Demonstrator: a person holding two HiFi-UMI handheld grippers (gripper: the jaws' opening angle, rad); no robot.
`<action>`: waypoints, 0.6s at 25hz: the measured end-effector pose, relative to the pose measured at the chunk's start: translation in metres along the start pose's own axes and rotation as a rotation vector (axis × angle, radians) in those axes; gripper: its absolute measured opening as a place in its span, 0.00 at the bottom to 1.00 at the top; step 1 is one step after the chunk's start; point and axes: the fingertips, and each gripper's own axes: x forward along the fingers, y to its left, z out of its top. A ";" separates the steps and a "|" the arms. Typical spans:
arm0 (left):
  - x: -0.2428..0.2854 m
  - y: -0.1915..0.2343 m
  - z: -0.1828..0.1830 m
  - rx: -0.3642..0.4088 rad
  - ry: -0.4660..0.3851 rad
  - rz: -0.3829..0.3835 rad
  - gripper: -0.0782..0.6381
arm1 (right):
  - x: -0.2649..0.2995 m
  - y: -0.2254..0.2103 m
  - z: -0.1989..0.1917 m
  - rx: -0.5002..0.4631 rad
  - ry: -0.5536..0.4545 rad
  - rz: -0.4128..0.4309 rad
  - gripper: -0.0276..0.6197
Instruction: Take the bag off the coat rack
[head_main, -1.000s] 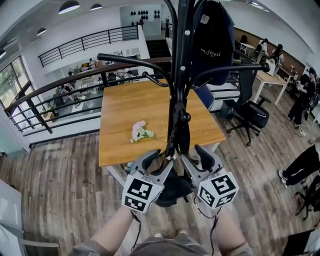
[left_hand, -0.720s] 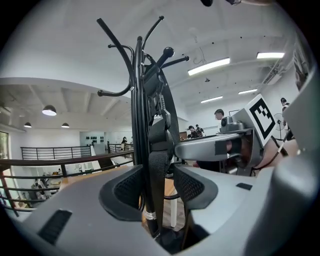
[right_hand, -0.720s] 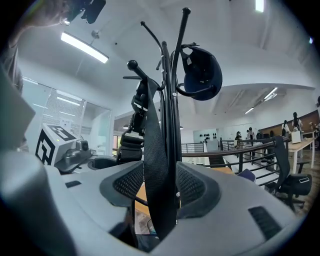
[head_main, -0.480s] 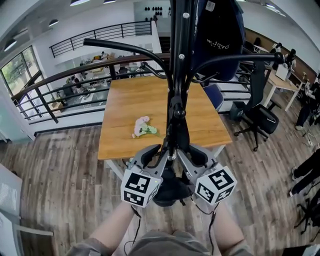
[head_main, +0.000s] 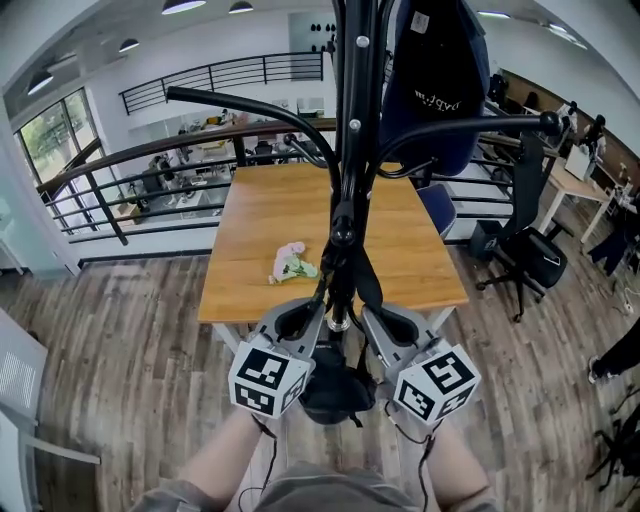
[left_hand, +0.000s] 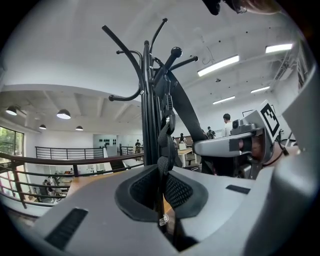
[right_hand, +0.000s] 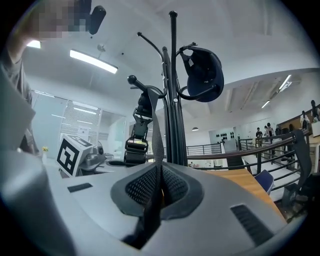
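Under the coat rack (head_main: 352, 120), the black bag (head_main: 335, 392) hung low against the pole. Most of it was hidden behind the left gripper (head_main: 318, 318) and the right gripper (head_main: 372, 320), so only its rounded dark lower part showed in the head view. The person's hands were covered by the grippers' bodies, and only bare forearms (head_main: 215, 465) reached in from the bottom edge. The rack's top was cut off in the head view, and where the straps hooked on could not be made out. The left gripper was clamped on a padded strap (left_hand: 164, 145), with its mesh pads pressing it from both sides. The right gripper was pinched tight on a flat webbing strap (right_hand: 157, 145) that ran up beside a buckle (right_hand: 136, 145). A dark blue item (head_main: 435, 80) hung higher on another arm, its shape hard to read. Behind stood a wooden table (head_main: 260, 220) bearing a small pink bunch of flowers (head_main: 291, 263). A second earlier both pairs of jaws had stood wide apart around the straps. They had just been closing and now gripped them, while the bag hung at the same place on the rack.
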 end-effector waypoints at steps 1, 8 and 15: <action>-0.002 0.001 0.002 0.003 0.006 0.001 0.14 | -0.001 0.002 0.002 -0.001 0.002 0.012 0.09; -0.021 0.005 0.030 0.031 -0.009 0.005 0.14 | -0.018 0.011 0.033 0.006 -0.026 0.051 0.09; -0.049 0.012 0.075 0.012 -0.077 0.012 0.14 | -0.034 0.031 0.086 -0.007 -0.092 0.068 0.09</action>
